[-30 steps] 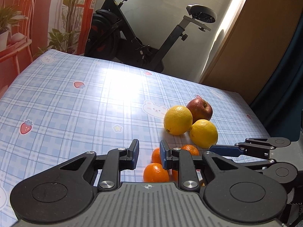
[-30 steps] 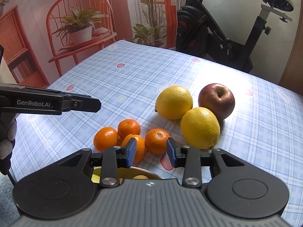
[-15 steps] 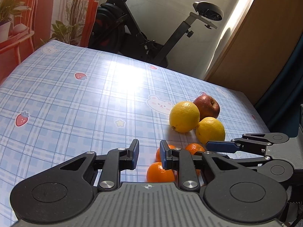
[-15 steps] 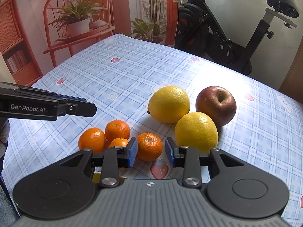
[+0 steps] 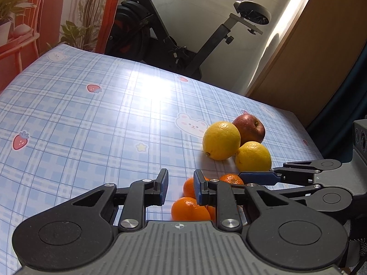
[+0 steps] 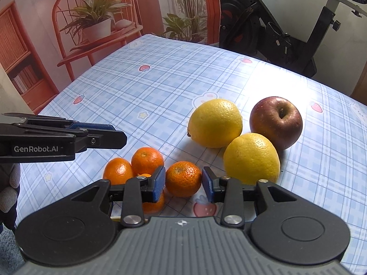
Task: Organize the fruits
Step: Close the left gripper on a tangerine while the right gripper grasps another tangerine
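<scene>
Several small mandarins lie in a cluster on the blue checked tablecloth (image 6: 160, 87). My right gripper (image 6: 183, 184) is open, its pads on either side of one mandarin (image 6: 183, 178), not squeezing it. Two yellow lemons (image 6: 215, 126) (image 6: 251, 158) and a red apple (image 6: 276, 121) sit just behind, touching each other. My left gripper (image 5: 179, 189) is open and empty, left of the mandarins (image 5: 190, 209); it also shows in the right wrist view (image 6: 101, 135). The lemons (image 5: 221, 139) and the apple (image 5: 250, 128) lie ahead on its right.
An exercise bike (image 5: 174, 34) stands beyond the table's far edge. A red chair with a potted plant (image 6: 96, 27) and a shelf stand to the left. A wooden door (image 5: 309, 57) is at the right. A yellow rim peeks below my right gripper.
My right gripper has moved forward and lower, so one mandarin now sits between its pads, and the jaws have widened a little. My left gripper has shifted slightly and stays open.
</scene>
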Demonstrator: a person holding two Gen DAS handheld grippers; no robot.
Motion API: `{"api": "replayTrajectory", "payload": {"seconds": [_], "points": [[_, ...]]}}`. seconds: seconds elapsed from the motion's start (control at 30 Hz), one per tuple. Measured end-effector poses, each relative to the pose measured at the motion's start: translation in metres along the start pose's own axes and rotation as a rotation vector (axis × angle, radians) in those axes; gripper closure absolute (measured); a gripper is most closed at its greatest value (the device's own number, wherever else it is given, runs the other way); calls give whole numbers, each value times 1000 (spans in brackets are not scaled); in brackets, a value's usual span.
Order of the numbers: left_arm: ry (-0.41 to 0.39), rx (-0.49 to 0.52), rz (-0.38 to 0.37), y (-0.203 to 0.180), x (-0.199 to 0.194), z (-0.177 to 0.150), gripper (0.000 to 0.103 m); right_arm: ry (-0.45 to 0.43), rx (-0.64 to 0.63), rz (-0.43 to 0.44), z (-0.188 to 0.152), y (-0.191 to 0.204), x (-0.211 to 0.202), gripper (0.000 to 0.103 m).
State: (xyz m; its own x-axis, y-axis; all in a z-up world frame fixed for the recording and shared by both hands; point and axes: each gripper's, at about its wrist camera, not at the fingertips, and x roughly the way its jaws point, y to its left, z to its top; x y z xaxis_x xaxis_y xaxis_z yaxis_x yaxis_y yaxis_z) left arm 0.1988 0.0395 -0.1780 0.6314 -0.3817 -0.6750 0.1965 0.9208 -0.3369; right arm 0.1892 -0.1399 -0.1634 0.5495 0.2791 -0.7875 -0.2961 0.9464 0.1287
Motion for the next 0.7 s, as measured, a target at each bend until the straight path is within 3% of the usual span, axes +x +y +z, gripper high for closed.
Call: {"api": "replayTrajectory", "payload": {"seconds": [0.33,0.4,0.47,0.7], "points": [[35,42,-29,-10,14,0,77,-55,42,-8,-10,-9,-19,67],[51,48,-27,-13,20,0,74,-63,46,-14,-12,-10,-23,67],[60,39,-27,-15,23,-1,64,-76,48,-18,-14,-11,-27,67],[82,71,-21,-23,31,-4,64,-103,79,-20,-21,-14,-37,67]]}}
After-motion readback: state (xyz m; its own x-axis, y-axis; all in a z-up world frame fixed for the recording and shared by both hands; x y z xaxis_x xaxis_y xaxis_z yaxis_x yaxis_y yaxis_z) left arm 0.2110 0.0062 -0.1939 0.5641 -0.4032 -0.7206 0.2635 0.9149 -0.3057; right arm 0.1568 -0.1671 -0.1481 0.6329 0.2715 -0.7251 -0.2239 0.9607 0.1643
